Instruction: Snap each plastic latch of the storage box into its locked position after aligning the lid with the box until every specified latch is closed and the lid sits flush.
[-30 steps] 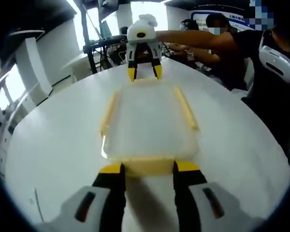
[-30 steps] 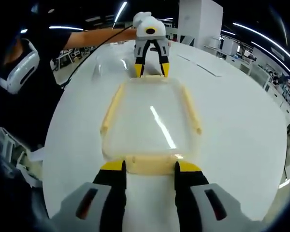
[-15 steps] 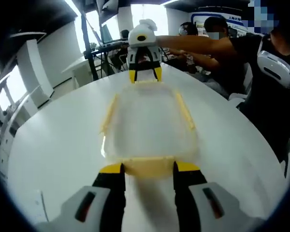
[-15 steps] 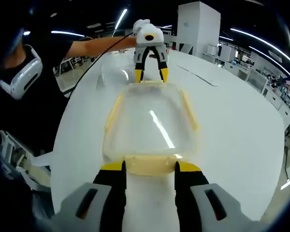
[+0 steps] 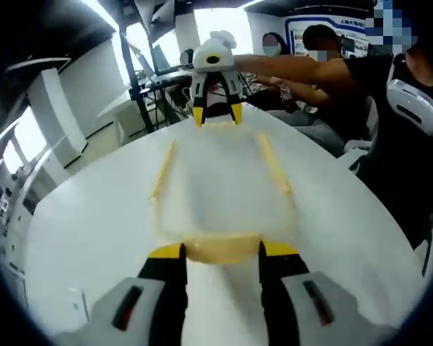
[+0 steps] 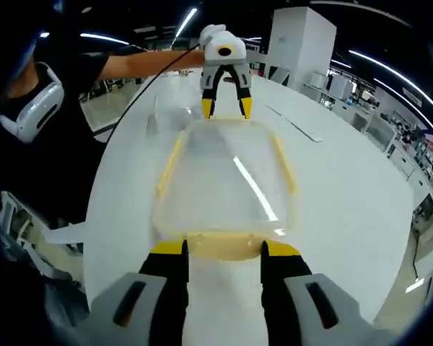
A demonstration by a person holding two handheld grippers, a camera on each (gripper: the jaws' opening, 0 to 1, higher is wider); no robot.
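Clear rounded storage box [image 6: 224, 180], pale-yellow latches [image 6: 221, 245]; your left gripper [image 5: 221, 249] and right gripper [image 6: 221, 247] each straddle an end latch, jaws apart.

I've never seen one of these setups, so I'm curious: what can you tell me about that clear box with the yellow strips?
The box is a see-through, rounded rectangle of glossy plastic that catches ceiling lights. Pale yellow latches run along both long sides, with one at each short end. It lies flat on the white table. The right gripper and left gripper meet it at opposite ends, each with its fingers either side of an end latch.
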